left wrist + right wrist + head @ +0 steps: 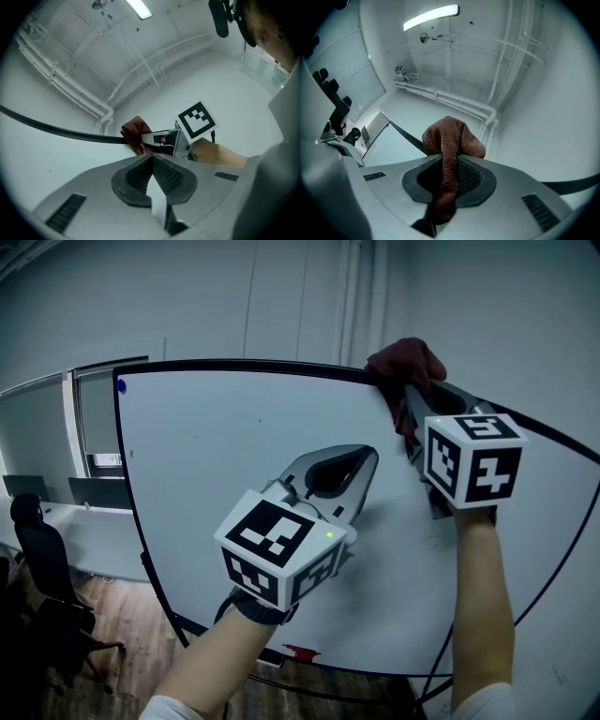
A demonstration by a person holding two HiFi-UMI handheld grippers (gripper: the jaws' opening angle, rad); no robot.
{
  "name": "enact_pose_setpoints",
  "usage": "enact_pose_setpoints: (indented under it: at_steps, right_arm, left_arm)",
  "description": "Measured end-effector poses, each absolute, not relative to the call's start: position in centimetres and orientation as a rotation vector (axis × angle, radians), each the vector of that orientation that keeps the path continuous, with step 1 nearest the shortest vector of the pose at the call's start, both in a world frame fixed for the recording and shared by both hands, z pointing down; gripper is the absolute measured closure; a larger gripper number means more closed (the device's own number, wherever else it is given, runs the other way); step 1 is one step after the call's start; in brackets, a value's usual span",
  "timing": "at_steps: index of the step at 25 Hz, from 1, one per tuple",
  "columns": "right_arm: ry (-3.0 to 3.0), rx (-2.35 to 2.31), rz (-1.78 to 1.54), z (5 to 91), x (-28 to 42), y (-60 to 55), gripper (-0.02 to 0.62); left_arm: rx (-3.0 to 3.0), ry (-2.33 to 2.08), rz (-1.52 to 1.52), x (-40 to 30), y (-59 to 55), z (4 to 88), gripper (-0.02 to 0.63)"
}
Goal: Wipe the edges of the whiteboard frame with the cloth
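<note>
You look to be wiping the top edge. Your right gripper (409,397) is clamped on the cloth (405,357), which bunches past its tips onto the frame (244,364) near the upper right. Next, drag it along the black strip with steady pressure. Your left gripper (359,457) is closed and empty, over the board (216,474).

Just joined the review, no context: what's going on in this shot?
A person holds a gripper in each hand at a large white whiteboard with a thin black frame. The right tongs are shut on a reddish-brown terry cloth, which sits bunched against the frame's top edge, apparently to wipe that run. The left tongs are shut and empty, held in front of the board's face, apart from the cloth.
</note>
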State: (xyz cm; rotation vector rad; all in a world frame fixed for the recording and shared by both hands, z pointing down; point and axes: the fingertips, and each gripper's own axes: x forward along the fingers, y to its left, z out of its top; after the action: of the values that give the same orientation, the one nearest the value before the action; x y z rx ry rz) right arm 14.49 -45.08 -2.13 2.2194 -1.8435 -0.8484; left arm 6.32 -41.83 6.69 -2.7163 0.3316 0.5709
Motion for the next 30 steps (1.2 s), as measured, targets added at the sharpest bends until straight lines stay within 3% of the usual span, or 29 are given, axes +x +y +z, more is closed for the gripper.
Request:
enact_pose_setpoints:
  at_steps: [15, 30]
  right_arm:
    - [-2.086, 2.103, -0.864, -2.3, 8.3, -47.7, 0.538]
    - [-2.52, 1.932, -0.792, 4.5, 8.2, -41.2, 0.538]
  left_arm:
    - [-2.721, 0.415, 0.593, 1.6, -44.3, 7.0, 0.597]
    - [-2.733, 0.466, 0.531, 3.1, -41.9, 11.5, 0.597]
